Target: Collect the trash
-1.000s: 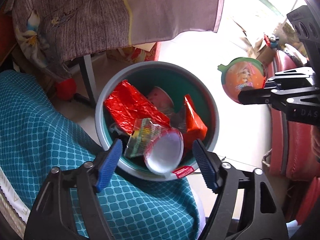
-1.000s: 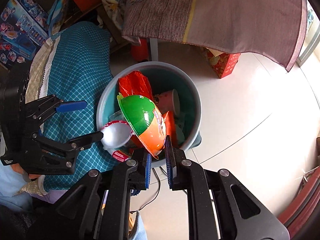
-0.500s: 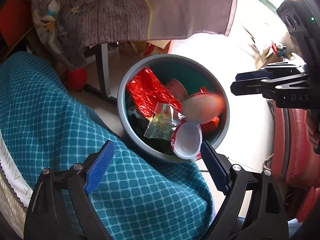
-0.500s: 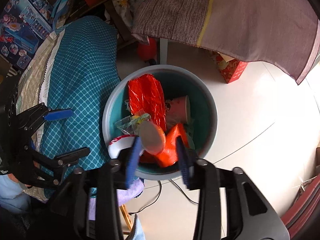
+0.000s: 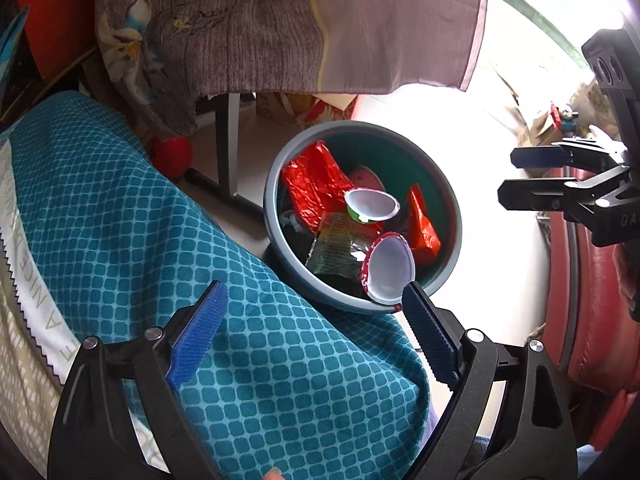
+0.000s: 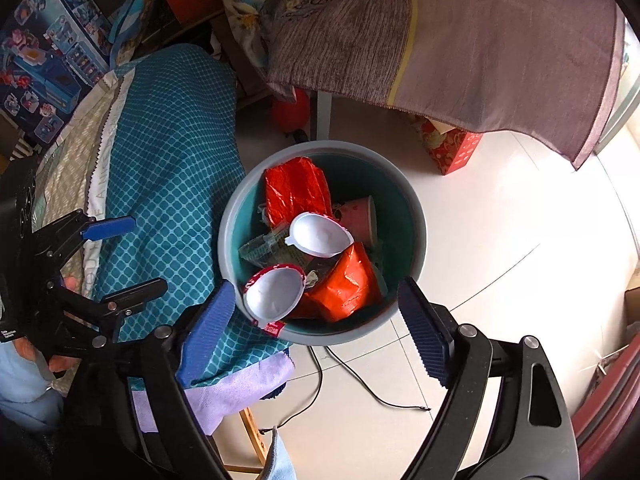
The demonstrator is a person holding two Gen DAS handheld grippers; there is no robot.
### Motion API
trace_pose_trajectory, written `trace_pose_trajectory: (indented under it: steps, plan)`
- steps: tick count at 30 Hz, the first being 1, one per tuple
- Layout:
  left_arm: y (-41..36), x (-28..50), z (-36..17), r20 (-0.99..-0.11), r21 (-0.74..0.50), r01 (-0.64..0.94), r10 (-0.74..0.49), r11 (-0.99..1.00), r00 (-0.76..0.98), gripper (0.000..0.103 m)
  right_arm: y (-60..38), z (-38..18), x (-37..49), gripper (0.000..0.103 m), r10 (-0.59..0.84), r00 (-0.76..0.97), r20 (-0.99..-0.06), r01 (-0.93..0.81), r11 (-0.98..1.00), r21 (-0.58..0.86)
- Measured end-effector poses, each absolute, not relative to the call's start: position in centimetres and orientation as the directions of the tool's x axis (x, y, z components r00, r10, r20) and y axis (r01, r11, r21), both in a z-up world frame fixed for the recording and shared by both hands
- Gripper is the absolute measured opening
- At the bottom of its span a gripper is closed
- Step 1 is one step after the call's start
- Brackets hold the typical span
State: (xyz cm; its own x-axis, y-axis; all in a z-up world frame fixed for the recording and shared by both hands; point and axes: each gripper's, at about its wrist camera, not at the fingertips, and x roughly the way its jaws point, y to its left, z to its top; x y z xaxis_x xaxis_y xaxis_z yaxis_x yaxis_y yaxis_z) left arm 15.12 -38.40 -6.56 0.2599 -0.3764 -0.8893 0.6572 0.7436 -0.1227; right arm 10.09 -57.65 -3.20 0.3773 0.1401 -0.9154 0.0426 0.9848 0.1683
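A grey bin with a teal inside [image 5: 276, 184] [image 6: 416, 208] stands on the floor. It holds red wrappers [image 5: 314, 184] [image 6: 296, 190], an orange wrapper [image 6: 344, 284], a paper cup [image 6: 362, 216] and two white plastic half-shells: one in the middle [image 5: 370, 204] [image 6: 320, 236], one at the near rim [image 5: 390, 274] [image 6: 274, 292]. My left gripper [image 5: 314, 320] is open and empty above the blue cloth, near the bin. My right gripper [image 6: 316, 316] is open and empty above the bin's near rim.
A teal patterned cloth [image 5: 120, 220] [image 6: 168, 152] lies left of the bin. A brown tablecloth [image 5: 320, 20] [image 6: 460, 40] hangs over a table behind it. A red box [image 6: 456, 148] stands on the pale tile floor. A thin cable [image 6: 360, 380] lies on the floor.
My right gripper opened and let go of the green-orange shell, which fell into the bin and now lies hollow side up. Both grippers pulled back from the bin.
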Motion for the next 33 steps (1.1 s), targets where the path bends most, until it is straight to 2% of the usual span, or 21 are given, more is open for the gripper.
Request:
trace_pose_trajectory:
  steps: [3,10,19,33]
  plan:
    - [-37.7,14.5,-5.4,-0.876,-0.119,0.649,-0.387,0.751,0.287,0.099,-56.9,-1.9,9.1,0.083,0.131,0.401,-0.907,0.042,0.986,0.161]
    - [-35.6,12.7,-1.8,-0.835,-0.100,0.620,-0.404,0.778,0.373,0.099,-54.9,1.3,6.3,0.092,0.110,0.449,-0.887,0.019,0.991,0.132]
    - [-33.2,9.8,1.9,-0.791,-0.071,0.589,-0.405,0.805,0.459,0.099,-52.3,3.9,2.4,0.094,0.045,0.486,-0.873,0.002,0.999,0.053]
    - [-31.5,6.7,2.1,-0.788,-0.064,0.546,-0.378,0.835,0.487,0.099,-51.0,2.9,-1.9,0.096,0.021,0.479,-0.878,0.035,0.998,0.043]
